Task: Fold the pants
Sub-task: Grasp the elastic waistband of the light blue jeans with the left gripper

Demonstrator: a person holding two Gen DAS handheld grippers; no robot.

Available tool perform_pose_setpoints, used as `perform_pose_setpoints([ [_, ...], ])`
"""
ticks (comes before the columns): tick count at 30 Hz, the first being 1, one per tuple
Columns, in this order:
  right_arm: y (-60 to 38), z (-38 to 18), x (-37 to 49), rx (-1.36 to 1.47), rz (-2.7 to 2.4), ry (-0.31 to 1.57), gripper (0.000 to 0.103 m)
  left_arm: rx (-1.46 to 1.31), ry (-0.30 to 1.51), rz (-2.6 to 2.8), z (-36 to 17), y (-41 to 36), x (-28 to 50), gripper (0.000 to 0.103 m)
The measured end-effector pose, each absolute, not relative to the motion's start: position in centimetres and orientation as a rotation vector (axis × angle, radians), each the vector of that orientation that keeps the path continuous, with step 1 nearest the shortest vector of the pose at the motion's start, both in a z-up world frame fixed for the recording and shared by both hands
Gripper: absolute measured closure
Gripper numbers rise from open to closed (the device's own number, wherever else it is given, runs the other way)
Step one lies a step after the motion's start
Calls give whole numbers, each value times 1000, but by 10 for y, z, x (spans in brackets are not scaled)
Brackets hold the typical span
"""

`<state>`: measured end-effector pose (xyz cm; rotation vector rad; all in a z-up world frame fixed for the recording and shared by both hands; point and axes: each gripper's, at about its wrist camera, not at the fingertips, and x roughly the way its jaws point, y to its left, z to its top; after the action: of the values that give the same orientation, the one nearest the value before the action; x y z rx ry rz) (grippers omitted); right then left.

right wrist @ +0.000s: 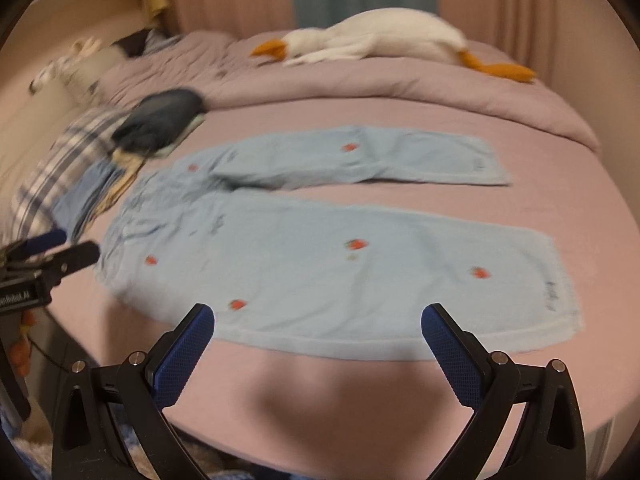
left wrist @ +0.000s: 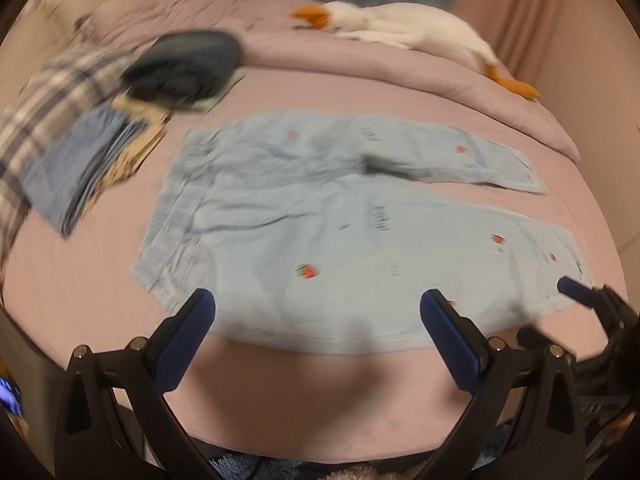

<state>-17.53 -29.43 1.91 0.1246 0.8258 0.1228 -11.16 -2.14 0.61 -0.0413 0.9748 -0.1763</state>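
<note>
Light blue pants (left wrist: 320, 232) with small red strawberry prints lie spread flat on the pink bed, waistband to the left, both legs running right. They also show in the right wrist view (right wrist: 320, 272). My left gripper (left wrist: 316, 312) is open and empty, hovering over the near edge of the near leg. My right gripper (right wrist: 318, 324) is open and empty, above the near edge of the same leg, further toward the cuff. The right gripper's tip shows at the right edge of the left wrist view (left wrist: 580, 296). The left gripper shows at the left edge of the right wrist view (right wrist: 56, 252).
A pile of folded clothes (left wrist: 72, 152) with a plaid piece and a dark item (left wrist: 184, 64) lies left of the waistband. A white plush goose (right wrist: 376, 36) lies on the bunched purple duvet (right wrist: 360, 80) at the back. The bed's front edge (right wrist: 360, 432) is just below my grippers.
</note>
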Motion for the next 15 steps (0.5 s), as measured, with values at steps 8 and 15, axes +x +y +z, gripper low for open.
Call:
perform_pose_setpoints([
  [8,-227,-14,-162,-99,312,858,0,-346,988,-4,-34,71,-102,5],
  [15,-155,-47,-171,-404,483,784,2,-514,1019,-13,-61,99,-85,20],
])
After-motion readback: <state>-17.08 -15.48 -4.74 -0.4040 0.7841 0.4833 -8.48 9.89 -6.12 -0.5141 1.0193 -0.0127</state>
